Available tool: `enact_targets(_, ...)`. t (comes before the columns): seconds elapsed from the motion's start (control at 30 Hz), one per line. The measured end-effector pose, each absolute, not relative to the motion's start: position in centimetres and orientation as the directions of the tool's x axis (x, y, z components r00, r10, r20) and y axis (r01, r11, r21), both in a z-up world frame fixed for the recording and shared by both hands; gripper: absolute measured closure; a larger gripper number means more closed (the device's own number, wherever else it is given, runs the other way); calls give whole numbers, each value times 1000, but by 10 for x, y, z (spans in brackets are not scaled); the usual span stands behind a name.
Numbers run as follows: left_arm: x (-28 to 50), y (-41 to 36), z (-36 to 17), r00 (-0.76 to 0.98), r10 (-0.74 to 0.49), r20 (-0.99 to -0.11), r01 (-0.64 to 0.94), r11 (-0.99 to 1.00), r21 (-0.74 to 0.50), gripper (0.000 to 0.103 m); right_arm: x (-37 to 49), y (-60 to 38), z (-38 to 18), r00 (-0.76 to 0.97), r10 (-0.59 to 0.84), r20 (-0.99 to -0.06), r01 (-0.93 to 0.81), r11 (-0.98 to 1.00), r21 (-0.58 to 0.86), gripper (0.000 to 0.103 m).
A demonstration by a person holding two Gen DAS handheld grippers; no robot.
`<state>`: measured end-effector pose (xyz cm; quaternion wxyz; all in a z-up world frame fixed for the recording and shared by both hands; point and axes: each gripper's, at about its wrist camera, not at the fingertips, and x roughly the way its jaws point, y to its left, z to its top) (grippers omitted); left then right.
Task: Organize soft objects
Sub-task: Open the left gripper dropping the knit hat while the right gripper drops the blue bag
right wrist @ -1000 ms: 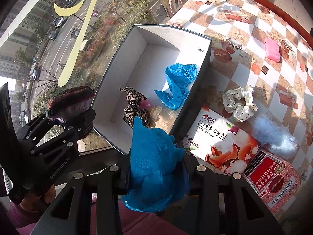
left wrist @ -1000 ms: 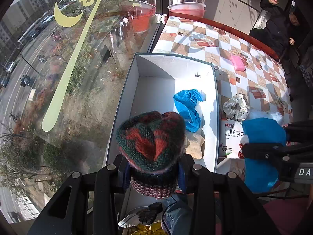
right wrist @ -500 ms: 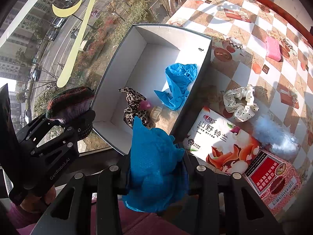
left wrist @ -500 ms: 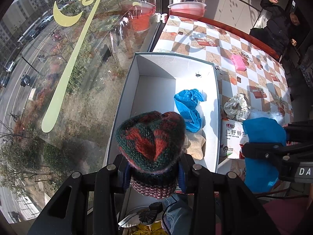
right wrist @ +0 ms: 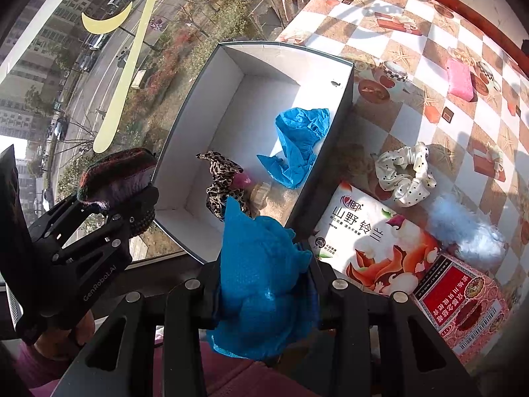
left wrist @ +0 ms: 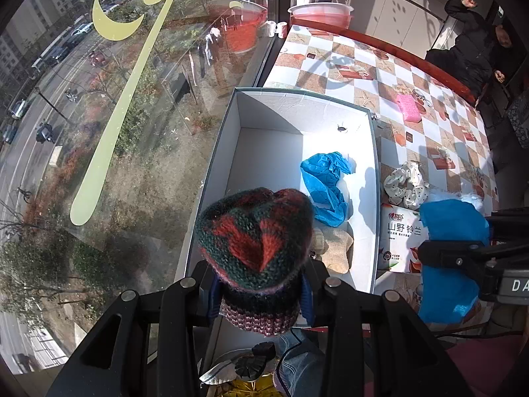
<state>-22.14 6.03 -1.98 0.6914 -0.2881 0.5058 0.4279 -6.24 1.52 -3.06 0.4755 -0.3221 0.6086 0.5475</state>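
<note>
Nothing moved: two grippers hold one knit hat point(left wrist: 256, 231), one blue cover point(right wrist: 264, 281).

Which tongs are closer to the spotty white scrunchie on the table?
Right. The right tongs, holding a blue cover, hang near the box's table-side corner, on the spotty white scrunchie's side. The left tongs, holding the knit hat, are over the box's window side.

"山野铃兰" on white tissue pack point(right wrist: 370, 241), "genrobot.ai" on left claw point(right wrist: 99, 279), "da" on right claw point(left wrist: 515, 286)
</note>
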Motion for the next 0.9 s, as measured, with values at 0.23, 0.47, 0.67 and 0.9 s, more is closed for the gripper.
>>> enact_targets(0.23, -239, 78, -32, 86, 283, -955, -907, 419, 42, 62, -56, 22, -32, -332, 136, -933, -911, 210, 355, 64)
enact_targets(0.47, -228, 96, -40, 128, 235, -964, -922, 387, -29, 62, -55, 46, -35, -310, 147, -939, -919, 207, 336, 64)
enact_targets(0.67, -208, 102, -39, 136, 240, -961, -905, 425, -22, 62, -57, 71, -23, -292, 181, -939, -929, 181, 323, 64)
enact_targets(0.9, -196, 110, -47, 95, 243, -965, -906, 424, 17, 62, -60, 100, -15, -259, 212, -942, -942, 163, 295, 64)
